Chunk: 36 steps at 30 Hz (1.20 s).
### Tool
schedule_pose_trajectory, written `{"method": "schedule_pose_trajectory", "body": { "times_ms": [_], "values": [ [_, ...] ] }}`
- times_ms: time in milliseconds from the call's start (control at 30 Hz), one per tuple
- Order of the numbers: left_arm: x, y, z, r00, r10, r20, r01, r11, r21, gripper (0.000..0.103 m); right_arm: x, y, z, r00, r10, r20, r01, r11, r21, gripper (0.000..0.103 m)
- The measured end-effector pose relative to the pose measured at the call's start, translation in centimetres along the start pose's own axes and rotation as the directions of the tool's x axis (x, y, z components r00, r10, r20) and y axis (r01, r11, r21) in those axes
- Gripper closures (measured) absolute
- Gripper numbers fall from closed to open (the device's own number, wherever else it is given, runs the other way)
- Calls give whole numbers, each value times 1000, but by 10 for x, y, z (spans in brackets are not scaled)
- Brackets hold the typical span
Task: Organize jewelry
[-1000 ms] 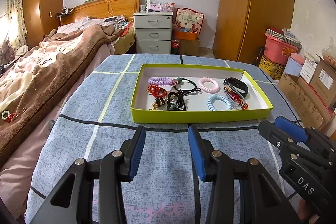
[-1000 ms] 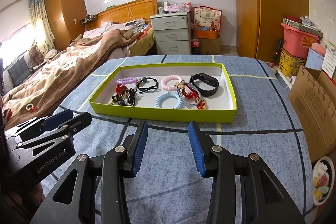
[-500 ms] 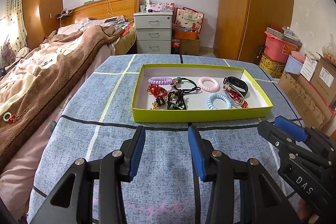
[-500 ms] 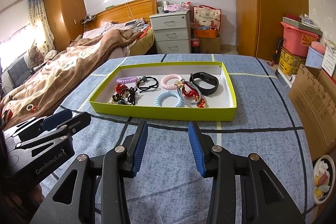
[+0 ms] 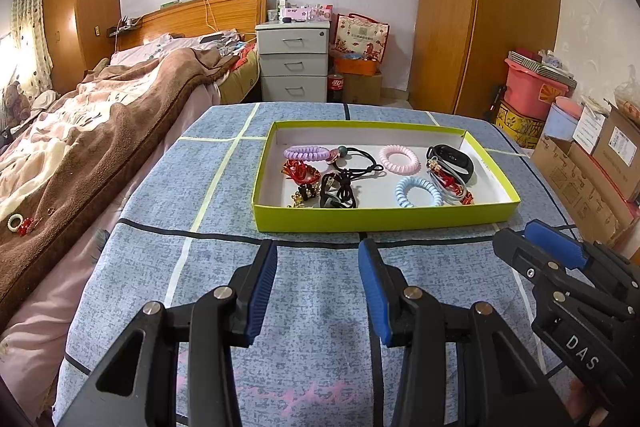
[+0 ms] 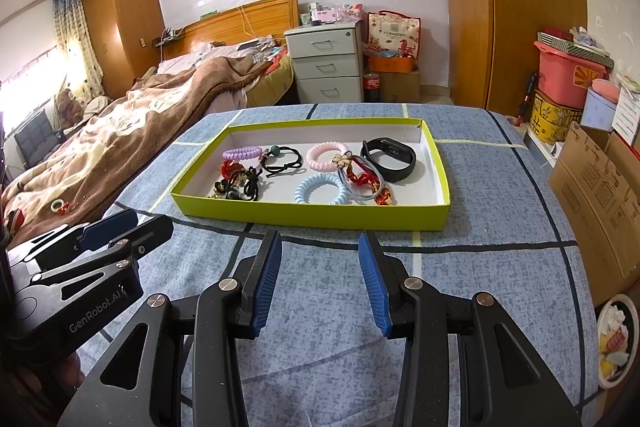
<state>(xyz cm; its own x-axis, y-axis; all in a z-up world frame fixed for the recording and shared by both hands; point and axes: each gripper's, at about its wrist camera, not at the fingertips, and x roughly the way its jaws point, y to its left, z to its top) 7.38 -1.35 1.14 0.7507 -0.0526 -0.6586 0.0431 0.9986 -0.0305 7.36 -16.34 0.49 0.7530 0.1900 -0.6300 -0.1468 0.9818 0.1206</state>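
A yellow-green tray [image 5: 384, 217] [image 6: 312, 215] sits on the blue cloth-covered table. It holds several pieces: a purple coil band [image 5: 306, 151], a pink coil band [image 5: 399, 159], a blue coil band [image 5: 418, 191], a black wristband [image 5: 452, 159], black hair ties [image 5: 340, 189] and red-gold trinkets [image 5: 298, 171]. My left gripper [image 5: 318, 285] is open and empty, short of the tray's near wall. My right gripper [image 6: 319, 281] is open and empty beside it, also short of the tray.
A bed with a brown blanket [image 5: 80, 147] runs along the table's left edge, with a small ring [image 5: 16, 223] on it. Cardboard boxes [image 6: 600, 195] and a pink bin [image 5: 532, 89] stand at the right. A grey drawer unit [image 5: 294, 61] stands behind.
Both grippers have drifted slightly back from the tray. Both stay open and empty.
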Motion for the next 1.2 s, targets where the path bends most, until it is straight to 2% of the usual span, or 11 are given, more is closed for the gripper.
{"method": "schedule_pose_trajectory", "body": {
  "times_ms": [1200],
  "values": [
    [2, 4, -1, 1000, -9, -19, 8, 1000, -15, 59, -1, 1, -5, 1000, -3, -5, 3, 1000, 5, 62]
  ]
}}
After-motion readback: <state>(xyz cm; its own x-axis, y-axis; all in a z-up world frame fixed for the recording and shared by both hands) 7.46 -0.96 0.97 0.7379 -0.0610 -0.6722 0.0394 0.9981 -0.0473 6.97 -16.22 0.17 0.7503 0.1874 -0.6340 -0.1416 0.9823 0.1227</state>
